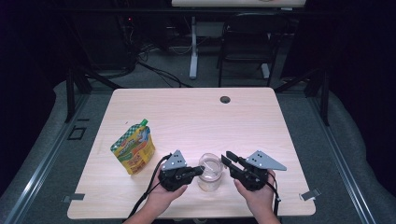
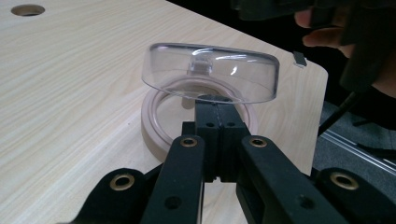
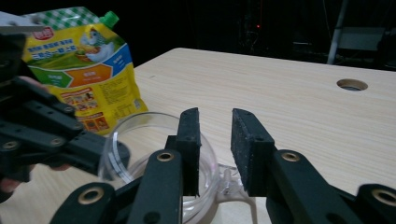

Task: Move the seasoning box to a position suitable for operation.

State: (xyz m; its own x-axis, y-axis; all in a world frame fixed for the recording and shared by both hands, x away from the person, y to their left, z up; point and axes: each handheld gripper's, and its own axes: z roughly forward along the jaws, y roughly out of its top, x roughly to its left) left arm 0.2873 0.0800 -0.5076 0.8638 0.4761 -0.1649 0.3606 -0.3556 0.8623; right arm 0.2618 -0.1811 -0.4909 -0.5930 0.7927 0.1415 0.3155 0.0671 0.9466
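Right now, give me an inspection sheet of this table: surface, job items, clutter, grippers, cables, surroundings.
Surface: light wood table with a round cable hole near the far edge.
Job's things: clear lidded jar between the grippers; its clear lid is tilted above the rim.
Clutter: yellow spouted pouch to the jar's left, green cap.
Grippers: left gripper shut on the lid's edge; right gripper open, nothing between the pads, just beside the jar.
Cables: black cable trails from the left gripper off the near edge.
Surroundings: dark room, chair and a table leg beyond the far edge.
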